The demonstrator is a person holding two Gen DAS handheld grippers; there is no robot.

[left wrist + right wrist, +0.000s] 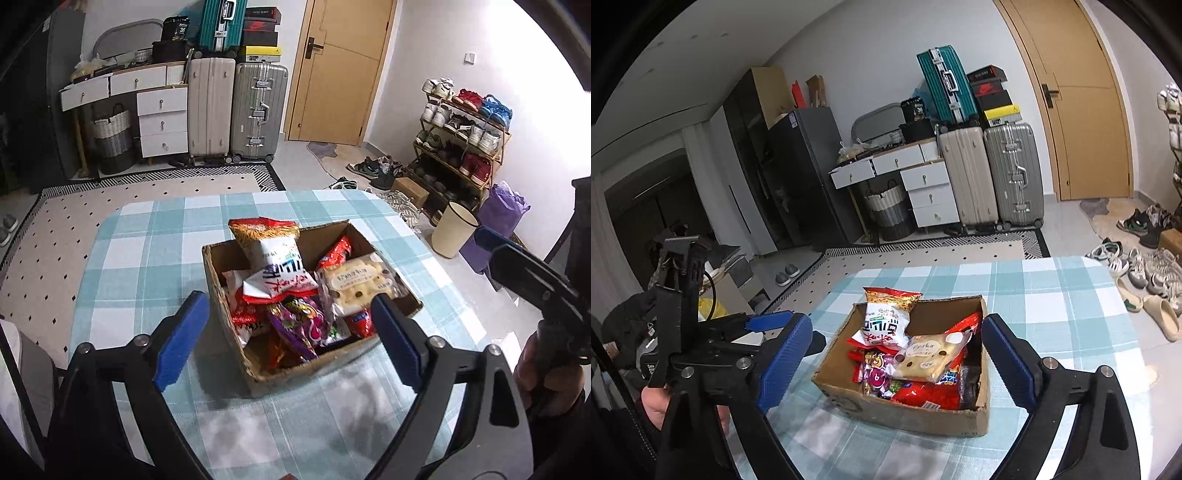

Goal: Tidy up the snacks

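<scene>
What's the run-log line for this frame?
left tool: open, empty | right tool: open, empty | snacks: all in cardboard box | box: on checked tablecloth

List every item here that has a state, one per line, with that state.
left gripper: open, empty, above the box's near side
right gripper: open, empty, held short of the box
cardboard box: open-topped, full of snacks, on the checked tablecloth
noodle packet: sealed, propped upright
biscuit pack: sealed, lying on top
door: shut
top desk drawer: pulled out
</scene>
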